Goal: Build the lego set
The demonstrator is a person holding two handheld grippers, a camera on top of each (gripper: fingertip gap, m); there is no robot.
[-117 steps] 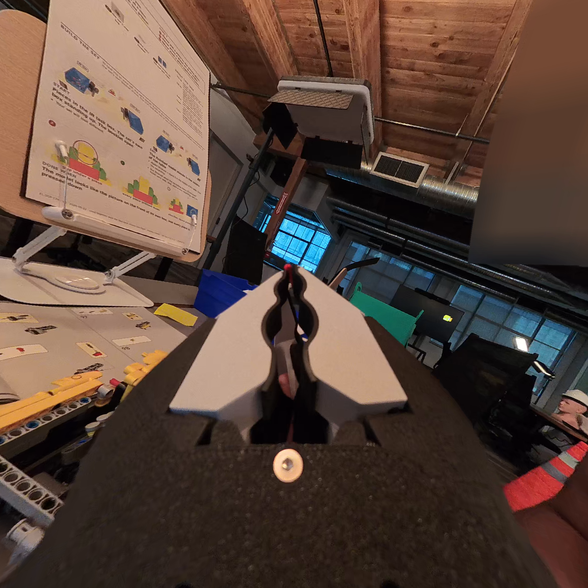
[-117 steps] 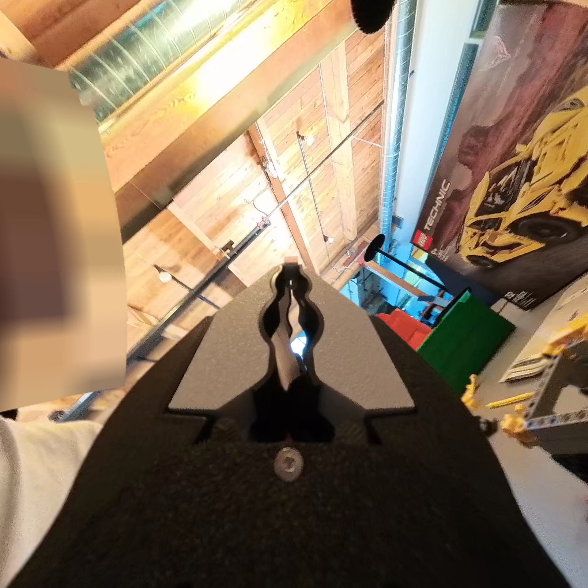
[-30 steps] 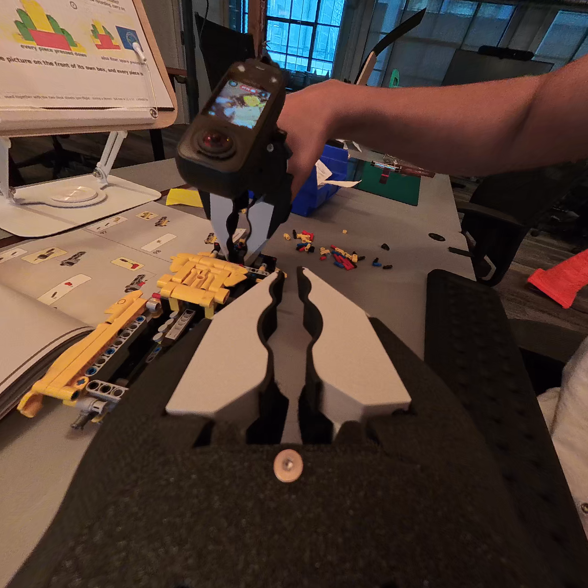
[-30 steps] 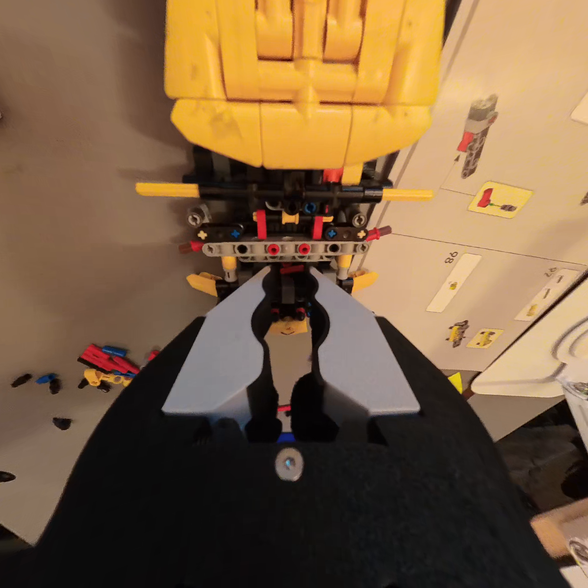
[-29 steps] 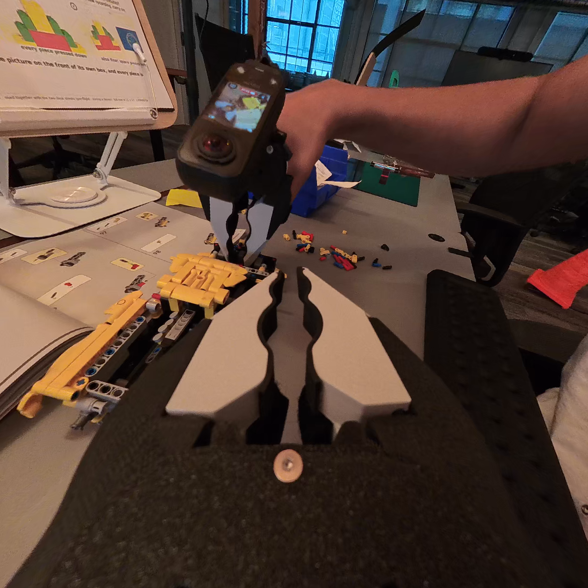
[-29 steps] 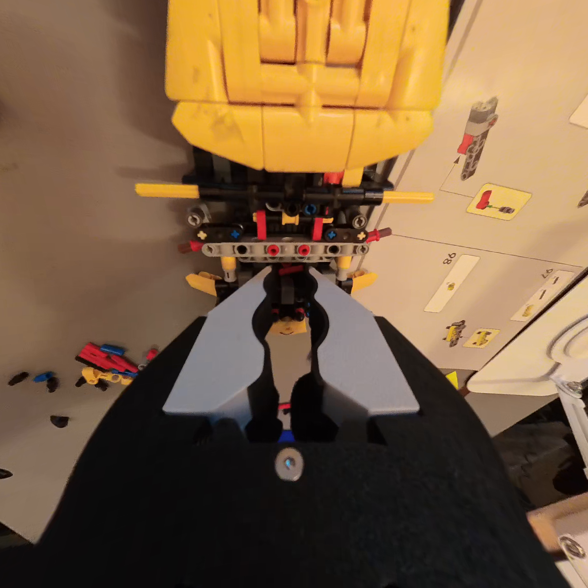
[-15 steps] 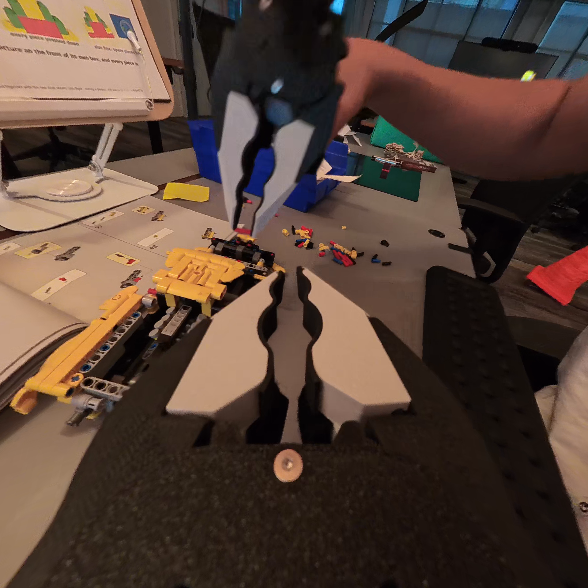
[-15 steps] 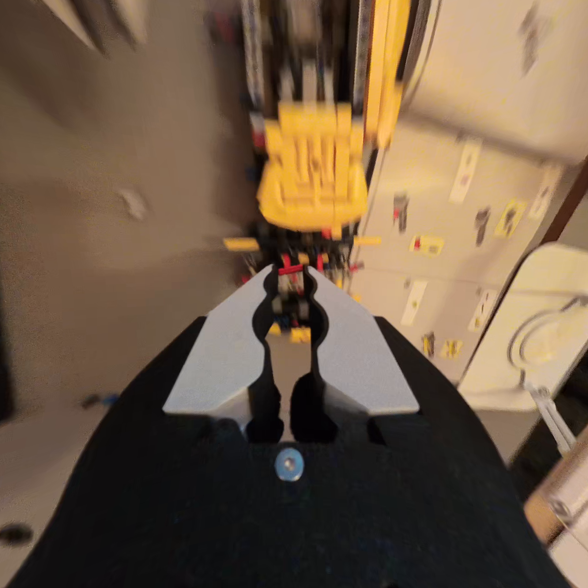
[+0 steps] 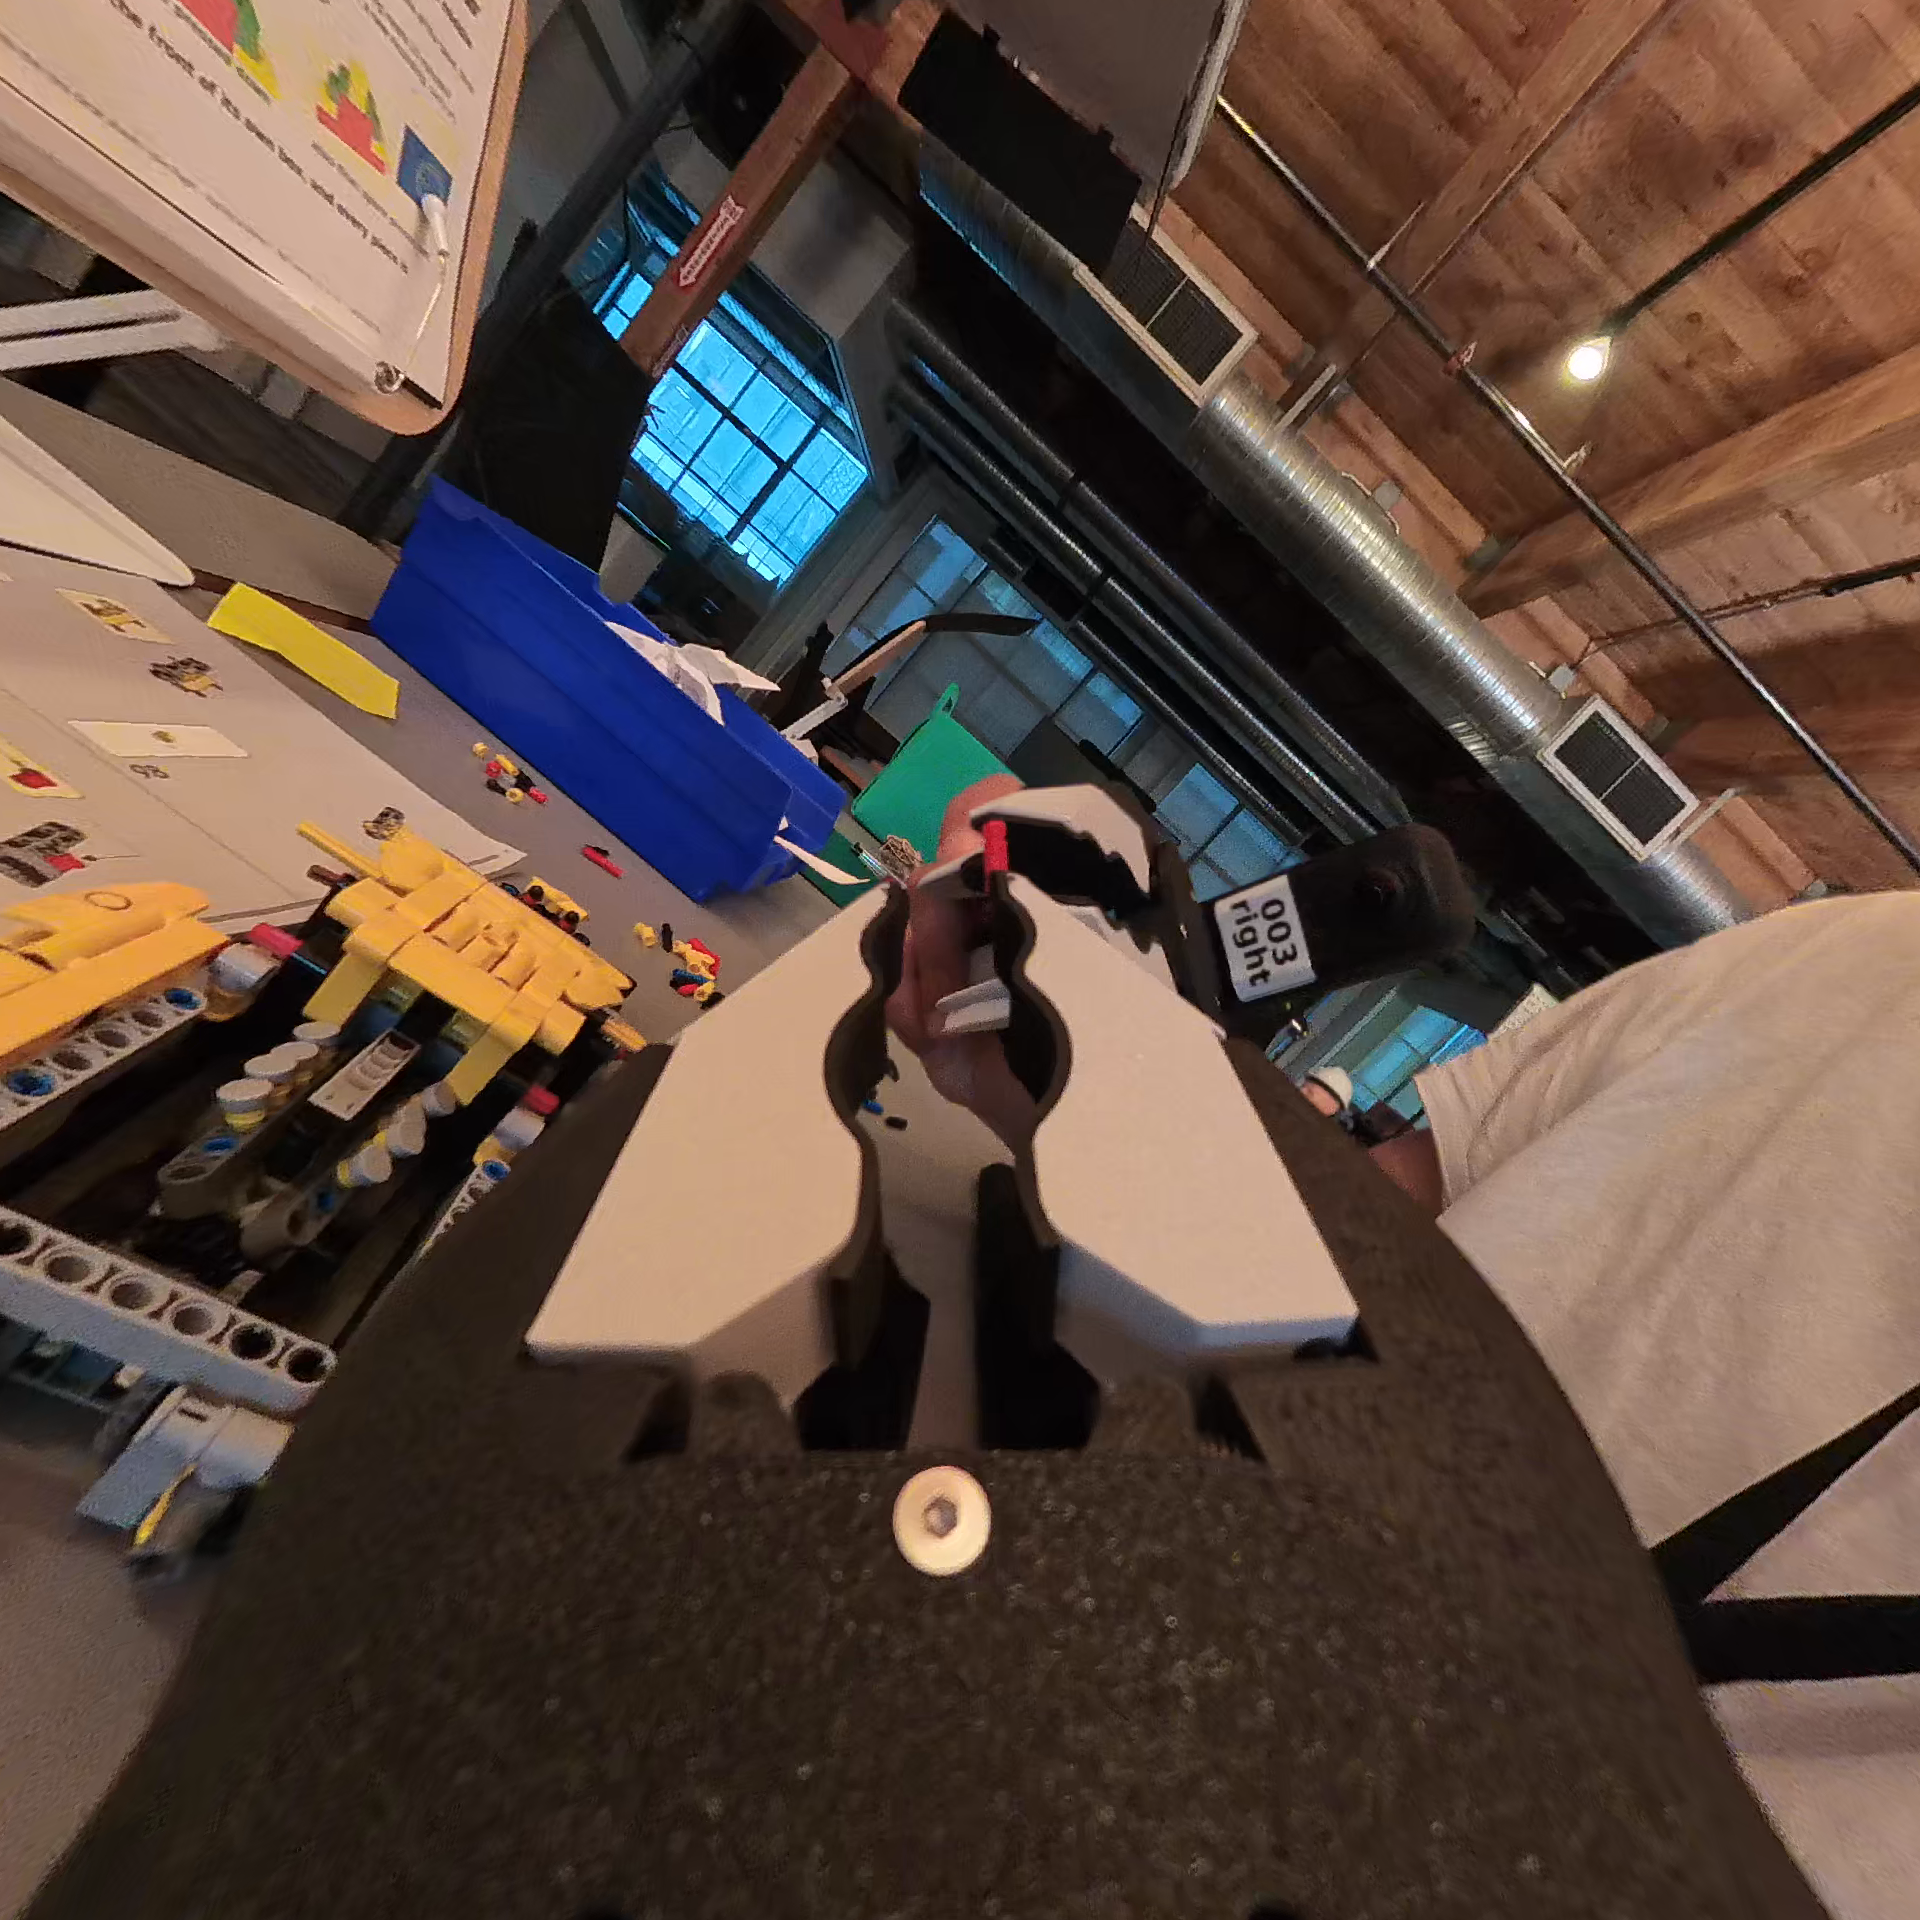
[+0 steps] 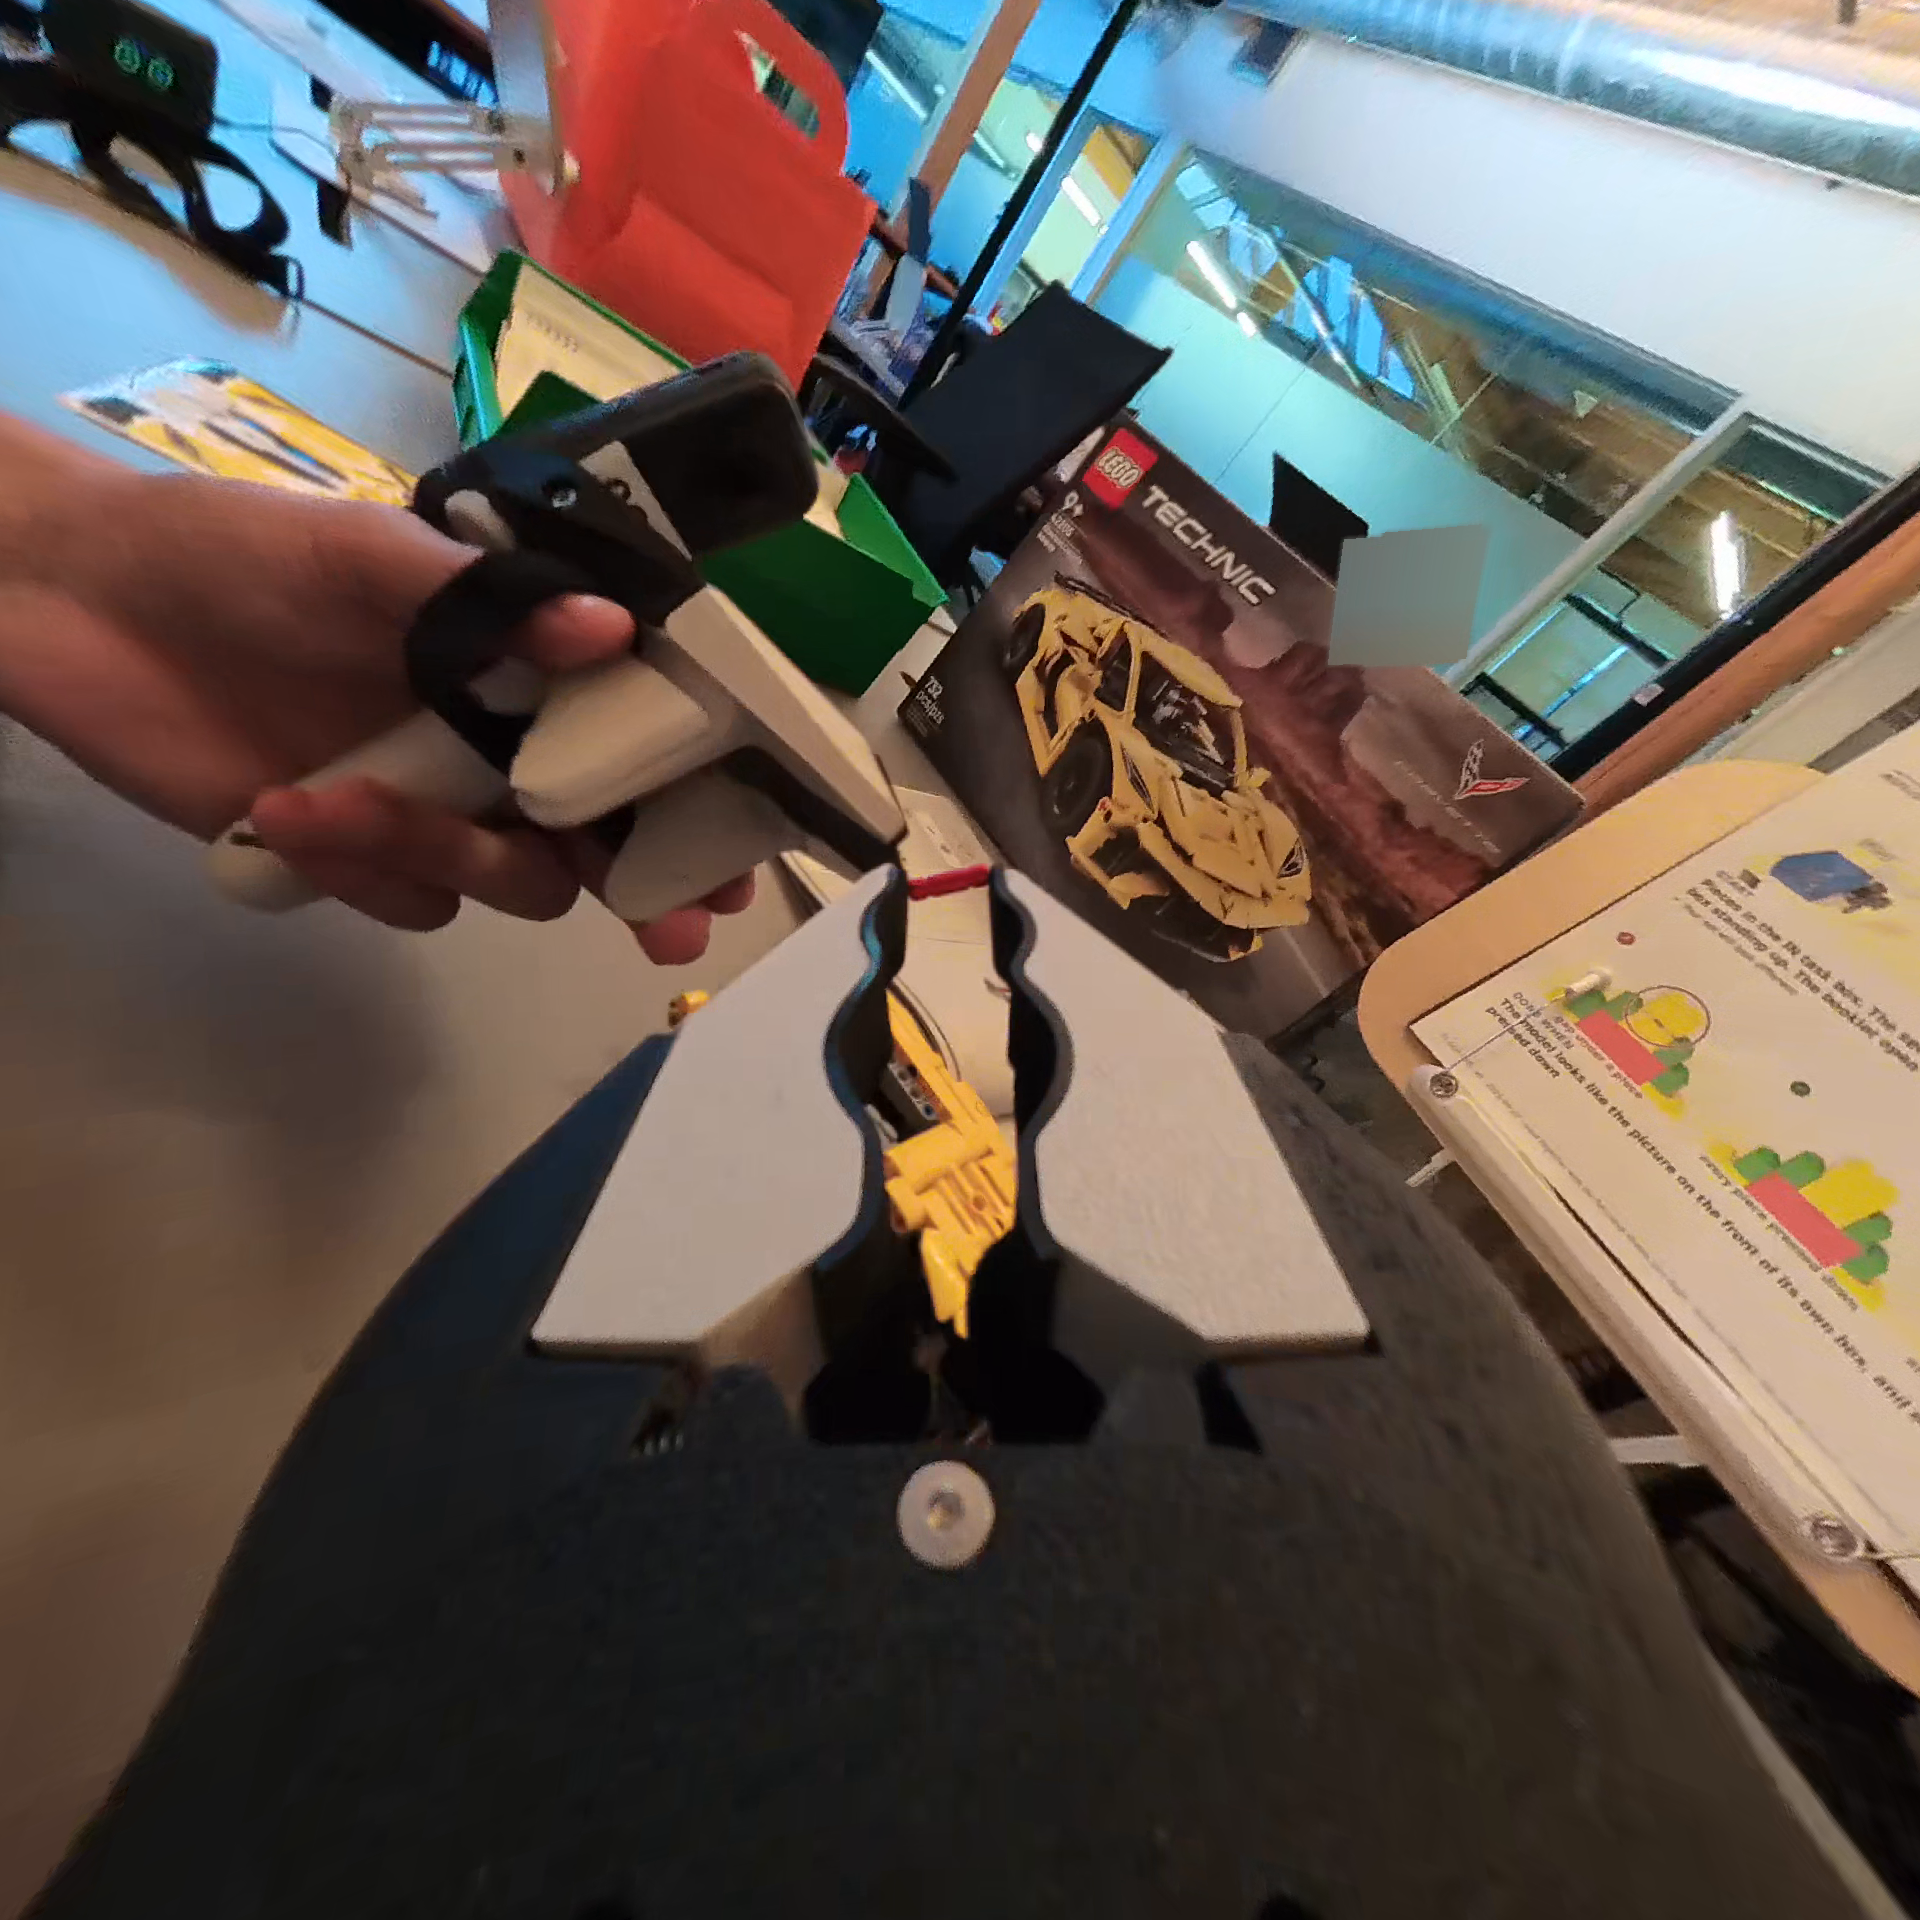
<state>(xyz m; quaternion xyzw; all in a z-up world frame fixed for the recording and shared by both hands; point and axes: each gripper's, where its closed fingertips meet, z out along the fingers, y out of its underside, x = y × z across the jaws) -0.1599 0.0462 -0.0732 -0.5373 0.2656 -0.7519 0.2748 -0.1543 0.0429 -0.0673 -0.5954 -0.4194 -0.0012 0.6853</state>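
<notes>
The yellow and black lego car model (image 9: 447,966) lies on the grey table at the left; it also shows through the jaw gap in the right wrist view (image 10: 945,1174). My right gripper (image 10: 943,896) is shut on a small red pin (image 10: 940,883) held crosswise between its tips, up in the air. My left gripper (image 9: 945,896) is slightly open and empty, tips right at the pin (image 9: 993,844). The right gripper (image 9: 982,857) faces it tip to tip. In the right wrist view a hand holds the left gripper (image 10: 883,831) at the pin's left end.
A blue bin (image 9: 582,707) and loose small pieces (image 9: 681,956) lie behind the model. Open instruction pages (image 9: 156,743) and a board on a stand (image 9: 260,156) are at the left. The set's box (image 10: 1226,748) and a green bin (image 10: 810,582) stand farther back. The tips of both grippers are at nearly the same place.
Both grippers have lifted off the model and turned to face each other. The right one brought the red pin up. The left jaws stand a little wider.
</notes>
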